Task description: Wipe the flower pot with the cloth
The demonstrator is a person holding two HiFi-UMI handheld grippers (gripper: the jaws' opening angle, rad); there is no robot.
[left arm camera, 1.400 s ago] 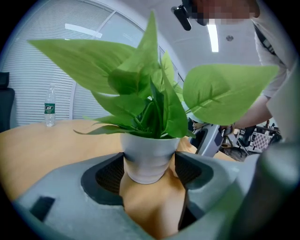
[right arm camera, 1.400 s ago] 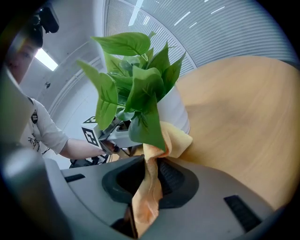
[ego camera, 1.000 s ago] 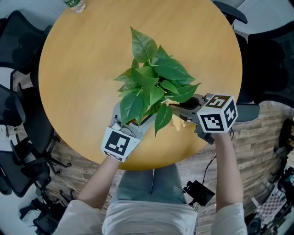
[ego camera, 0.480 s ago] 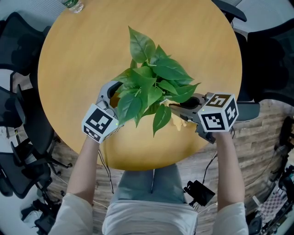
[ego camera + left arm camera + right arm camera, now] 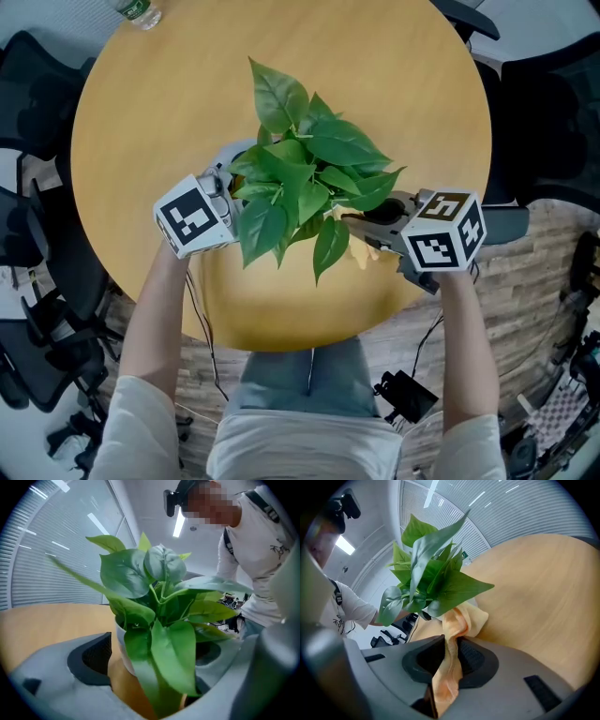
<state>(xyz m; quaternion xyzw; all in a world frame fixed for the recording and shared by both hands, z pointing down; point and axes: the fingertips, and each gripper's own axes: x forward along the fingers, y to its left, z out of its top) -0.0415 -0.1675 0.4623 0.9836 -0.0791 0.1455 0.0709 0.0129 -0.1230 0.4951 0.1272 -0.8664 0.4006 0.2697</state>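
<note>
Showing right claw (image 5: pixel 449 660) pinching cloth (image 5: pixel 460 620): right gripper view only.

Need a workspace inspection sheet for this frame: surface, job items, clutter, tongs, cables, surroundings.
Surface: round wooden table.
Job's things: white flower pot with leafy plant near the table's front edge; orange cloth at the pot's right side.
Clutter: plastic bottle at the far left edge.
Grippers: left tongs open, jaws just been opening, pot and a leaf between them, unpressed; right tongs shut on cloth.
Cables: thin black cables hanging by the person's legs.
Surroundings: office chairs, wood-pattern floor.
</note>
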